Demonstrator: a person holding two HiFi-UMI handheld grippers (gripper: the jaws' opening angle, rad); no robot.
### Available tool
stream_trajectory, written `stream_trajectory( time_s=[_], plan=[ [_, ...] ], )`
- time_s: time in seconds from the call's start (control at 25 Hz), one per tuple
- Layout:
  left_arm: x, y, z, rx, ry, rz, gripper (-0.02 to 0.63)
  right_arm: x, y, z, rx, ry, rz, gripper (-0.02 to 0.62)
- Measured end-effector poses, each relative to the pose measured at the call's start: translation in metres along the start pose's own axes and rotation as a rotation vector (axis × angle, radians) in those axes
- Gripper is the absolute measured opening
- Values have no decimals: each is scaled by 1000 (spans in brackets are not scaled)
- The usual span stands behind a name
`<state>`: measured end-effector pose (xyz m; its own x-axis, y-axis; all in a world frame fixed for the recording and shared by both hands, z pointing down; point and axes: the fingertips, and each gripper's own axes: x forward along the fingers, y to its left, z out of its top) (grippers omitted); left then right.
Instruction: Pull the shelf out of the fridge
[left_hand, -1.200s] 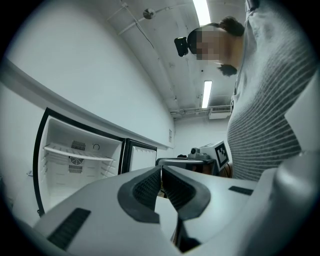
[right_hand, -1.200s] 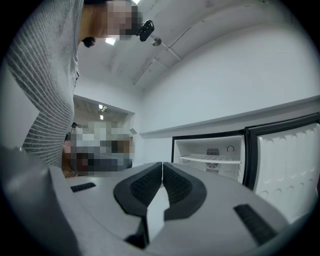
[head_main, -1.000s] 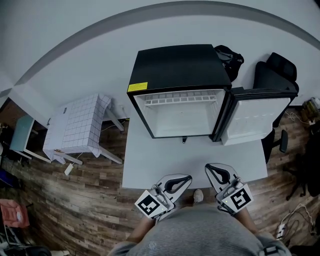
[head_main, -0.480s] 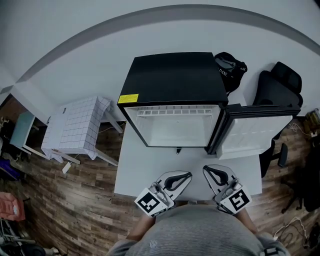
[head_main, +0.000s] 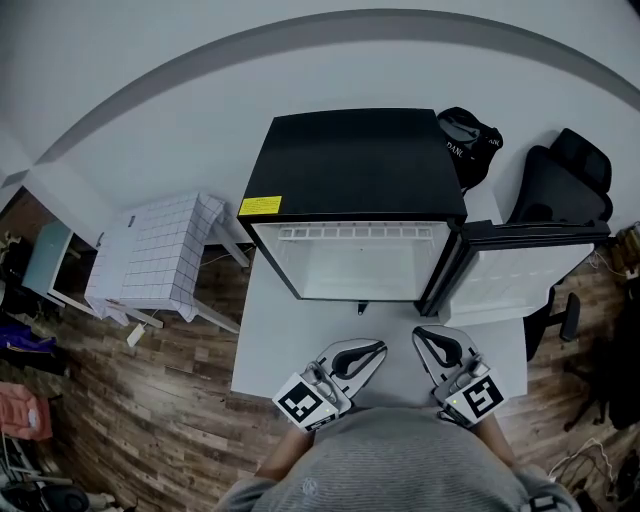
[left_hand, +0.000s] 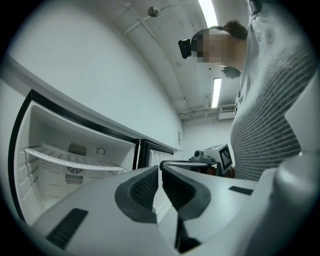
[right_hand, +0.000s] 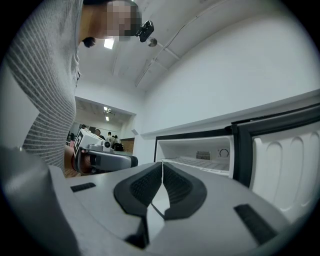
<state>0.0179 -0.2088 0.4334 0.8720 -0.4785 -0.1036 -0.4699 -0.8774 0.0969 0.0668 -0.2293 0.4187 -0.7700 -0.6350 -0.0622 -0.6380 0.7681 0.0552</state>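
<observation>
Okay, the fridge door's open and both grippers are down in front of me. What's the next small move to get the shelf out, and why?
Probably reach forward toward the shelf's front edge, opening the jaws on the way. The fridge door stands open and the shelf sits fully inside, while the left gripper and right gripper are both shut, empty and well short of it.

The shelf (head_main: 350, 232) sits inside the fridge (head_main: 355, 160) on the table (head_main: 280, 345).

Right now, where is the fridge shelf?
In the head view the shelf spans the white interior of the open black fridge, left of its swung-out door and beyond the bare part of the white table.
</observation>
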Motion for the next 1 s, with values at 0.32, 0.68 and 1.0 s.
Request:
stream_trajectory(
  time_s=[0.32, 0.68, 1.0],
  plan=[
    [-2, 8, 5, -1, 10, -36, 12, 9, 5, -4, 5, 24, -30, 14],
    [-3, 17, 3, -43, 2, -14, 12, 13, 11, -3, 4, 19, -45, 14],
    [1, 41, 7, -249, -85, 63, 12, 15, 7, -4, -1, 30, -47, 14]
  ],
)
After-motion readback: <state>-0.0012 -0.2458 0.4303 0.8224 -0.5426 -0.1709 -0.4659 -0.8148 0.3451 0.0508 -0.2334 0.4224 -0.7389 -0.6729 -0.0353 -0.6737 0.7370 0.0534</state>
